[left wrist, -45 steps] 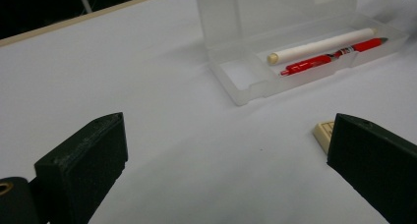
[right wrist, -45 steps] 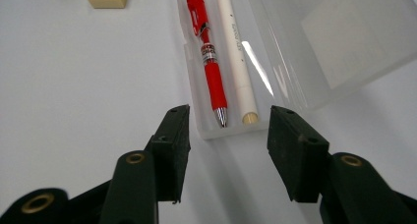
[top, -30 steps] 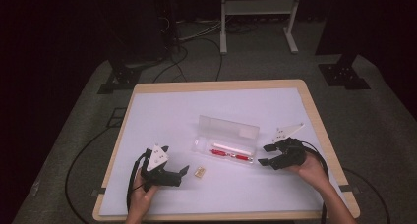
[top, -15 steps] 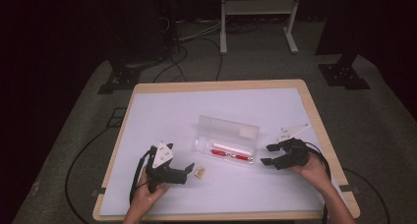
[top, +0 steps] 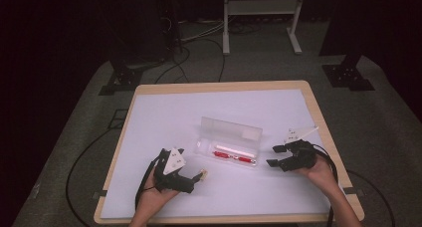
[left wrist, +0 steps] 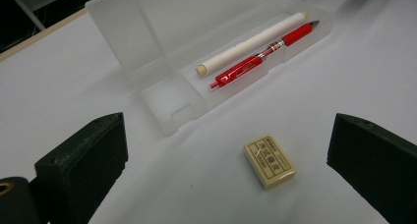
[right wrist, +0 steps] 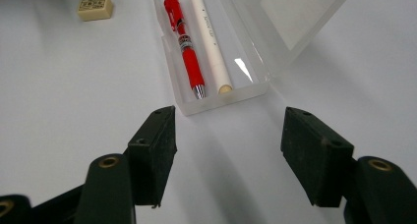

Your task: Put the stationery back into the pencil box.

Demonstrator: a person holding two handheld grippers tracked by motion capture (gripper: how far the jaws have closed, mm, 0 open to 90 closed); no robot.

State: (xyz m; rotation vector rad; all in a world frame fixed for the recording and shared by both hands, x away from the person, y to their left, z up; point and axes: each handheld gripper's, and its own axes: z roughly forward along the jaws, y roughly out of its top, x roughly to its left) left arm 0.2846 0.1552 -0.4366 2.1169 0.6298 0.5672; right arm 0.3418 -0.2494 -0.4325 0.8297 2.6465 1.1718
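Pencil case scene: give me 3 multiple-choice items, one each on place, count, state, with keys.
1. Where is the eraser?
A. inside the case
B. on the table outside the case
C. between shut jaws

2. How many things lie in the pencil case?
A. two
B. none
C. four

3. How is the case lid?
A. shut
C. taken off, lying apart
B. open

Key: 1 B, the left gripper view shows it on the bare table, in front of the left gripper. 2 A, a red pen and a white stick lie side by side. 3 B, the lid stands raised behind the tray.
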